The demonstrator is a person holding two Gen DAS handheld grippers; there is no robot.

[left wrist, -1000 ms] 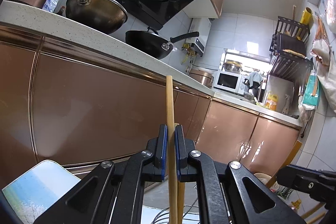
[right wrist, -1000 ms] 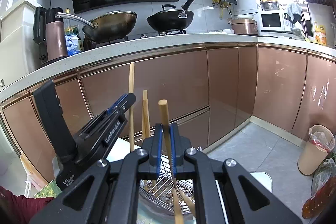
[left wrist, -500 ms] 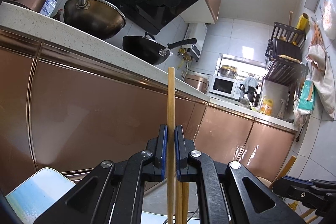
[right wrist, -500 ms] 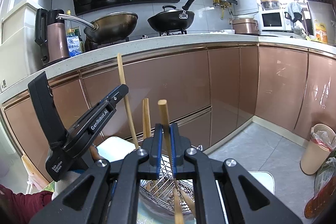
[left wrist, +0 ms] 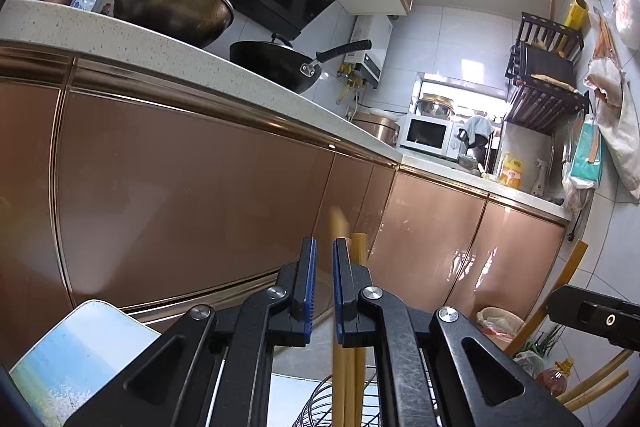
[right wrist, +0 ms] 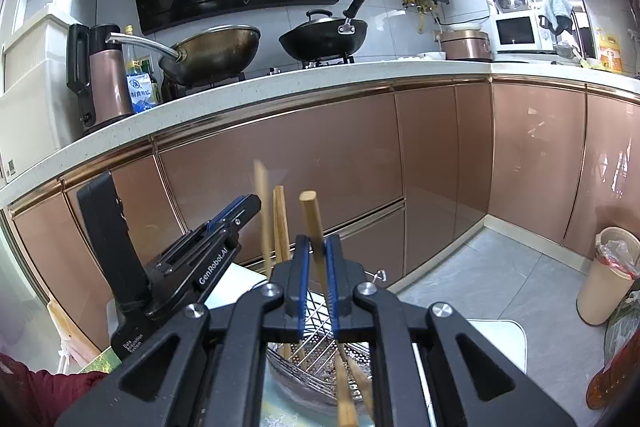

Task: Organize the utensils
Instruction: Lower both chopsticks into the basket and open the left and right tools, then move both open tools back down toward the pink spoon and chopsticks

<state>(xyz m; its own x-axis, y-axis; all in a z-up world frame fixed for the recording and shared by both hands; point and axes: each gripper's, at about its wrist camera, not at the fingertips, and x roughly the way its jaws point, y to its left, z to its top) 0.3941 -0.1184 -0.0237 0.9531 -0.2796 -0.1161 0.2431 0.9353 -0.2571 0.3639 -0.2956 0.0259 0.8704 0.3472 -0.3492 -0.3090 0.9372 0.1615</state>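
Note:
My left gripper is open a little and empty; it also shows from the side in the right wrist view. A blurred wooden chopstick drops just beyond its right finger, beside other upright chopsticks. In the right wrist view that falling chopstick stands over a wire utensil basket that holds several chopsticks. My right gripper is shut on a wooden chopstick, held upright above the basket. The basket's rim shows below the left gripper.
Copper-coloured cabinets under a speckled white counter carry two woks, a flask and a microwave. A picture-printed board lies lower left. A bin stands on the tiled floor at right.
My left gripper has let go of its chopstick, which now slips down toward the basket. The left gripper swung lower and to the right. The right gripper kept still with its chopstick.

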